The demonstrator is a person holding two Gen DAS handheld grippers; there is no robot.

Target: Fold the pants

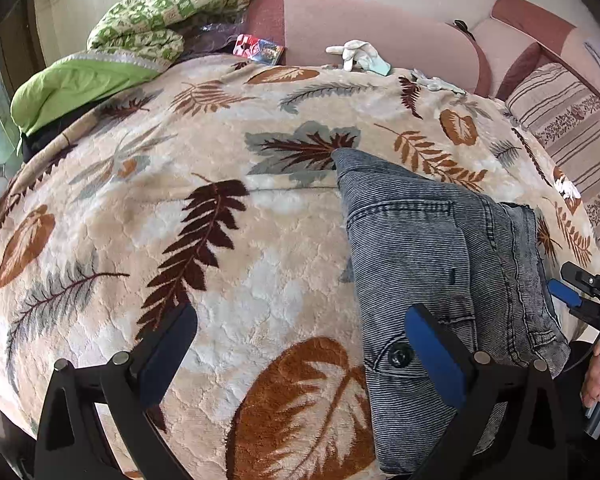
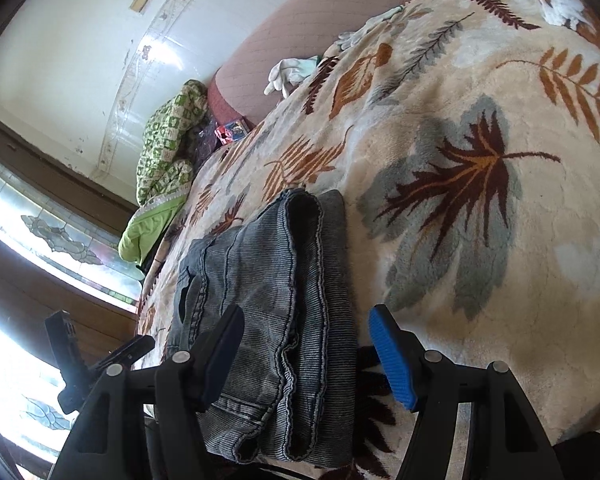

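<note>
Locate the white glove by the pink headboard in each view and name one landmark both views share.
Left wrist: the glove lies top centre, at the blanket's far edge against the headboard.
Right wrist: the glove lies upper centre, left of the blanket's edge, again against the headboard.
Shared landmark: the green patterned quilt, left of the glove in both views.

A home bedroom: a bed covered by a leaf-patterned fleece blanket (image 1: 220,248), a padded pink headboard (image 1: 364,28) at twelve o'clock, green bedding (image 1: 168,8) piled at eleven o'clock, a striped pillow (image 1: 572,128) at two o'clock.
</note>
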